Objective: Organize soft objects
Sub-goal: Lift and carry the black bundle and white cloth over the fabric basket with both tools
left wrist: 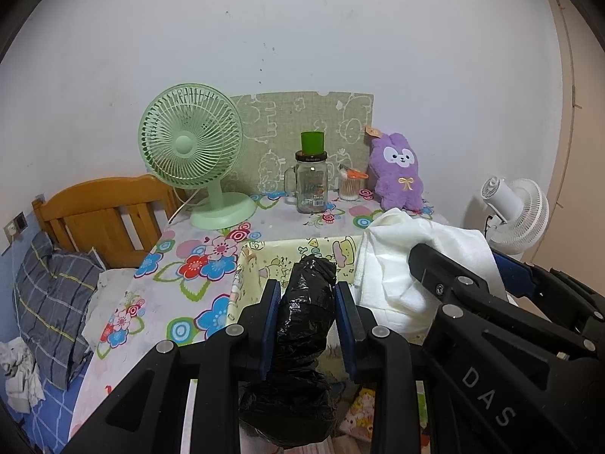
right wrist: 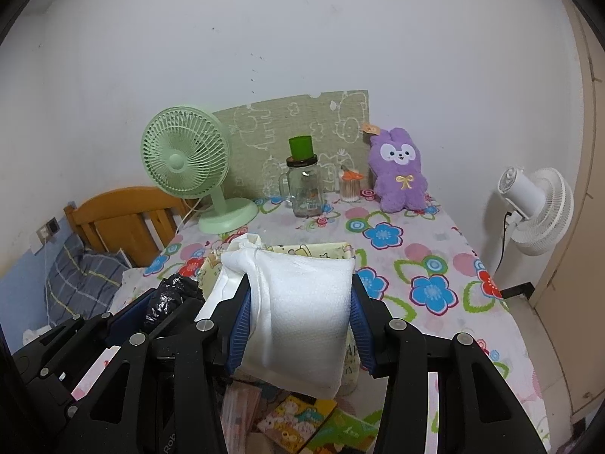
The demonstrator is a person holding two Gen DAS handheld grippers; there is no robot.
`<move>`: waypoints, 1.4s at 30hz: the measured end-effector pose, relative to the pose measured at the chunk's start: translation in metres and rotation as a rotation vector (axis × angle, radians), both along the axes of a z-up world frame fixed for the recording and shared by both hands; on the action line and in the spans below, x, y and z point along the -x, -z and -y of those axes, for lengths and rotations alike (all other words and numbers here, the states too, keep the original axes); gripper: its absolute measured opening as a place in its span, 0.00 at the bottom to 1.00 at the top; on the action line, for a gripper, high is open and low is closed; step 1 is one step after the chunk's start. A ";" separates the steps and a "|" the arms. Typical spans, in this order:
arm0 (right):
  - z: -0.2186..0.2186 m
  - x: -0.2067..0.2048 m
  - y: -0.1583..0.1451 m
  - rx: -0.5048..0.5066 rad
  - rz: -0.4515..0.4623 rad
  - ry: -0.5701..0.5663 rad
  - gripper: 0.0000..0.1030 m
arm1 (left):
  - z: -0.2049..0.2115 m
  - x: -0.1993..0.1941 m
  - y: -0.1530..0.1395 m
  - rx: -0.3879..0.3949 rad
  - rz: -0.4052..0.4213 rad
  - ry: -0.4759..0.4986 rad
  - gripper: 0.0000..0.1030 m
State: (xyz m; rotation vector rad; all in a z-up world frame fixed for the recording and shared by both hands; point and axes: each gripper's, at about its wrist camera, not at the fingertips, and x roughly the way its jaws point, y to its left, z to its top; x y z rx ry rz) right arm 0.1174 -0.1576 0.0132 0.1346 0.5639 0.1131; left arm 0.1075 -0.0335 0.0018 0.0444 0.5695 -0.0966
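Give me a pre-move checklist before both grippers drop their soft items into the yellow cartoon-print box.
1. Left gripper shut on the black plastic bag: ok.
2. Right gripper shut on the white cloth: ok.
3. Yellow box open at the top and in front of both grippers: ok.
4. Room left inside the box: cannot tell, the bag and cloth hide its interior.
5. Glass jar and green fan stand behind the box, off the drop path: ok.
6. Grippers clear of each other: cannot tell, they sit close side by side.
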 end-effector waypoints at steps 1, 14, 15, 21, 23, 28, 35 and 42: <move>0.000 -0.004 0.001 0.002 -0.001 0.000 0.49 | 0.000 -0.003 0.000 0.000 -0.001 0.001 0.28; 0.001 -0.046 0.009 0.015 -0.011 0.005 0.49 | 0.002 -0.044 0.007 0.000 -0.021 0.010 0.28; 0.001 -0.049 0.009 0.015 -0.012 0.006 0.49 | 0.002 -0.047 0.008 0.000 -0.023 0.010 0.28; 0.000 -0.066 0.015 0.018 -0.024 0.003 0.49 | 0.004 -0.066 0.014 -0.007 -0.032 0.010 0.28; -0.001 -0.071 0.017 0.020 -0.030 -0.009 0.49 | 0.003 -0.073 0.018 -0.007 -0.046 0.009 0.28; -0.003 -0.085 0.027 0.020 -0.045 -0.024 0.49 | -0.001 -0.089 0.028 0.008 -0.073 0.012 0.28; -0.007 -0.103 0.041 0.017 -0.072 -0.045 0.49 | -0.005 -0.105 0.042 0.019 -0.110 -0.020 0.35; -0.009 -0.113 0.050 0.024 -0.084 -0.042 0.49 | -0.012 -0.116 0.053 0.024 -0.164 -0.065 0.61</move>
